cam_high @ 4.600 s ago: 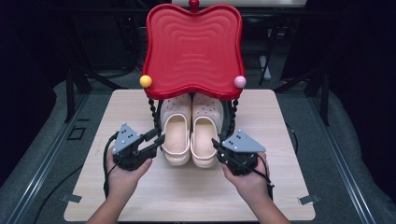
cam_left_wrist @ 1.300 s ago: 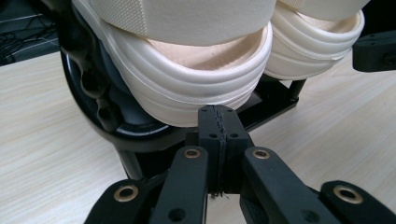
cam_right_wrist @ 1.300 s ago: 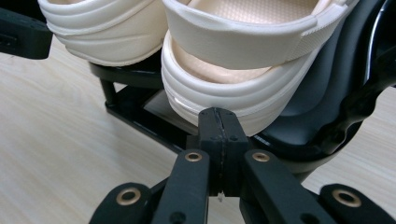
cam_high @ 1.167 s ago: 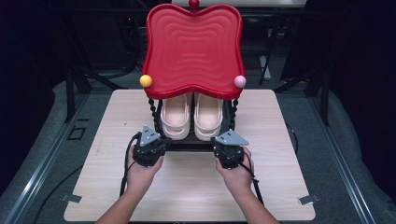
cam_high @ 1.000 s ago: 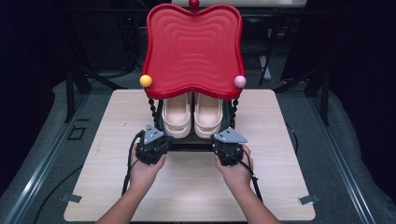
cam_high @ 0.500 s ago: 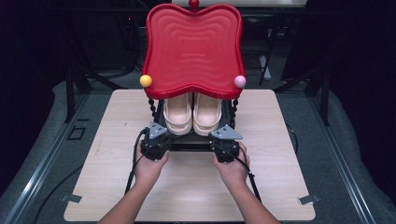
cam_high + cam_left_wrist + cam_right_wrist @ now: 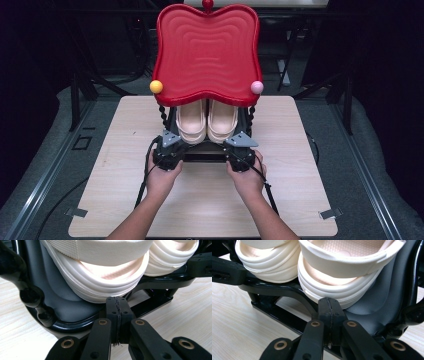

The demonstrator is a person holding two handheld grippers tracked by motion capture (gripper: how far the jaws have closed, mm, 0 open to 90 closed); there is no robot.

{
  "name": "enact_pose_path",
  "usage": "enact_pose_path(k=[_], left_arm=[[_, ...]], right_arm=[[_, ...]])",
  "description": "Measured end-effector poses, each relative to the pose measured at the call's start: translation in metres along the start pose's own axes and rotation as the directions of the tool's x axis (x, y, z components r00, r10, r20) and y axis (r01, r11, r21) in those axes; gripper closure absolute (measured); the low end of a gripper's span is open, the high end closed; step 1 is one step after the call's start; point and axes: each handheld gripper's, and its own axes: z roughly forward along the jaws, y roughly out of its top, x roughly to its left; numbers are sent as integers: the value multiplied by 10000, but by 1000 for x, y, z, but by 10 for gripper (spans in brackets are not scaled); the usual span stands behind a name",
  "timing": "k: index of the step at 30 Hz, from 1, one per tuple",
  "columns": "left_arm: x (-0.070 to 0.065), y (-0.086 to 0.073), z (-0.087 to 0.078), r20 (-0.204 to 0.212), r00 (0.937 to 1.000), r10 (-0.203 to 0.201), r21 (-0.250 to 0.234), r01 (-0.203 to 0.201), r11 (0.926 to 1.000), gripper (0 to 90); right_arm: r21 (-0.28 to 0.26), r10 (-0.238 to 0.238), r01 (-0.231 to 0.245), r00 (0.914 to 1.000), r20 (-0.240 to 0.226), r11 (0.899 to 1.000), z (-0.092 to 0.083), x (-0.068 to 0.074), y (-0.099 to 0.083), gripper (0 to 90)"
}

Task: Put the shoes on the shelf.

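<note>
Cream clogs [image 7: 206,120] further under red shelf [image 7: 206,50]

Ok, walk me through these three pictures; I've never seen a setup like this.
A person sits at a wooden table and holds a hand tool with two black jaws in each hand: the left gripper and the right gripper. The big picture comes from a camera above, looking down. The other two come from cameras riding on each gripper, looking along its jaws. On the table stands a small black rack with a red tray-like top. A pair of cream shoes sits on its lower shelf, heels toward the person. Both grippers are shut, jaws pressed together with nothing between them, their tips right at the heels; whether they touch is hard to tell.
</note>
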Motion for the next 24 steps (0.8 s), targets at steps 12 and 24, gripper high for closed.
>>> enact_pose_path(k=[12, 24], left_arm=[[0, -2, -1, -73, 10000, 68, -115, -69, 9999, 900], [2, -10, -20, 209, 9998, 62, -468, -52, 9989, 892]], right_arm=[[-70, 13, -13, 10000, -33, 10000, -2, 1, -1, 897], [-33, -335, 335, 9993, -143, 9994, -17, 2, -7, 878]])
